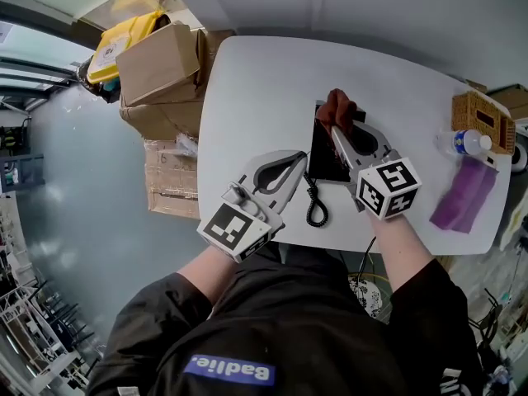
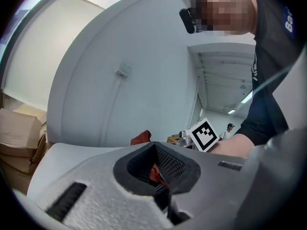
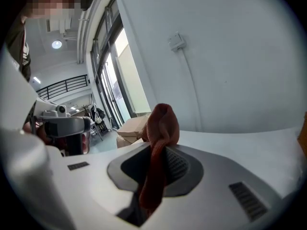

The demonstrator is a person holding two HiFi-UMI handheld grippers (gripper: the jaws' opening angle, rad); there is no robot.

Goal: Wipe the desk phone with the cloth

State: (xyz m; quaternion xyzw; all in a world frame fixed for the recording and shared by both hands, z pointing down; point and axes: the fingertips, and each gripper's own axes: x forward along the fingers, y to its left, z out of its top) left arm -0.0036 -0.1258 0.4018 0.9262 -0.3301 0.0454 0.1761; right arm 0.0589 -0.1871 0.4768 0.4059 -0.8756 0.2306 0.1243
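A black desk phone (image 1: 328, 157) with a coiled cord (image 1: 315, 206) lies near the front of the white table (image 1: 264, 89). My right gripper (image 1: 334, 127) is over the phone's far end, shut on a reddish-brown cloth (image 1: 337, 106). The cloth bunches out past the jaws (image 3: 162, 123) in the right gripper view. My left gripper (image 1: 301, 160) rests on the table with its tips at the phone's left edge. Its jaws are together, and I see nothing held between them (image 2: 154, 146). The cloth (image 2: 141, 138) shows just beyond them.
Cardboard boxes (image 1: 161, 64) and a yellow bag (image 1: 124, 38) stand off the table's left end. At the right end are a wicker basket (image 1: 480, 119), a water bottle (image 1: 464, 143) and a purple cloth (image 1: 464, 193).
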